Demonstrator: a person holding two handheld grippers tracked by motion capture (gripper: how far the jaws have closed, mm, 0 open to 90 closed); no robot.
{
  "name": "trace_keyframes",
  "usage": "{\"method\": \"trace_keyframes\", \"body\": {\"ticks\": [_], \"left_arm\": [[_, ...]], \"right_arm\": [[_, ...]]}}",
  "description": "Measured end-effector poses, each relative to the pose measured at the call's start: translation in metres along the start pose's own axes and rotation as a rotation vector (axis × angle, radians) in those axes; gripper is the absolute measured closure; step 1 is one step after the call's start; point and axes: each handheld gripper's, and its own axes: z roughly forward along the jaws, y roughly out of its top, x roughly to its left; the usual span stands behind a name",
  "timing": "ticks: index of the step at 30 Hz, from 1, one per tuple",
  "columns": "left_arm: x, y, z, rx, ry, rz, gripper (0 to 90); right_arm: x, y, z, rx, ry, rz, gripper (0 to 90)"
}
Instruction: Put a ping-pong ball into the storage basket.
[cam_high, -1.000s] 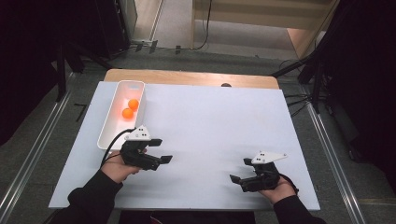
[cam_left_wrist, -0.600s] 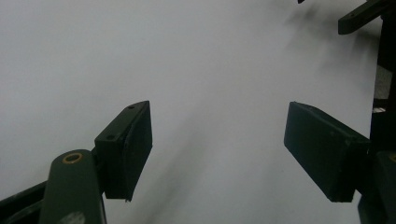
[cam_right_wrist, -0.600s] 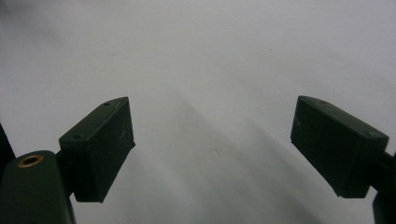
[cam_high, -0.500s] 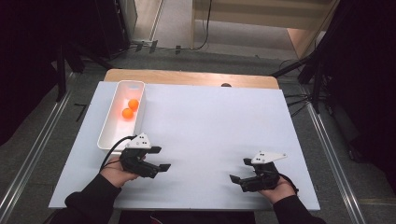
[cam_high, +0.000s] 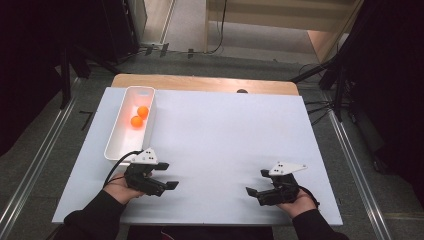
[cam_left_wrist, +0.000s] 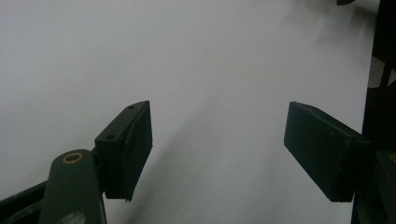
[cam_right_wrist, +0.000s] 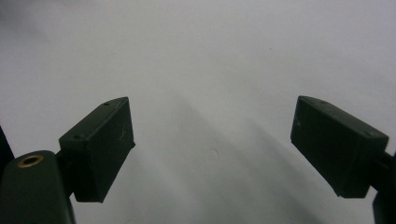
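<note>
Both balls (cam_high: 139, 117) sit in the white tray (cam_high: 116, 146) at ten o'clock; left gripper (cam_high: 164, 178) and right gripper (cam_high: 255, 187) hover over the tabletop (cam_high: 225, 135), jaws apart, empty; a careless left reach could knock the tray.

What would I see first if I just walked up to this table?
Two bright orange balls sitting in a long white tray at the table's far left. Nearer you, a person's hands hold two black grippers, the left gripper just below the tray and the right gripper across the white table, both open.
</note>
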Motion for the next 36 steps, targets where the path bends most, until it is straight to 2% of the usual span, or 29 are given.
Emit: {"method": "trace_keyframes", "body": {"ticks": [5, 13, 36], "left_arm": [[-0.0004, -0.0038, -0.0023, 0.006, 0.013, 0.017, 24.0], [0.0039, -0.0085, -0.0025, 0.019, 0.009, 0.0, 24.0], [0.0045, -0.0094, -0.0026, 0.032, 0.023, 0.005, 24.0]], "right_arm": [[0.0, -0.0001, -0.0001, -0.001, -0.001, 0.002, 11.8], [0.0001, -0.0001, 0.0, 0.002, -0.001, 0.002, 11.8], [0.0003, -0.0002, 0.0, 0.002, -0.001, 0.003, 11.8]]}}
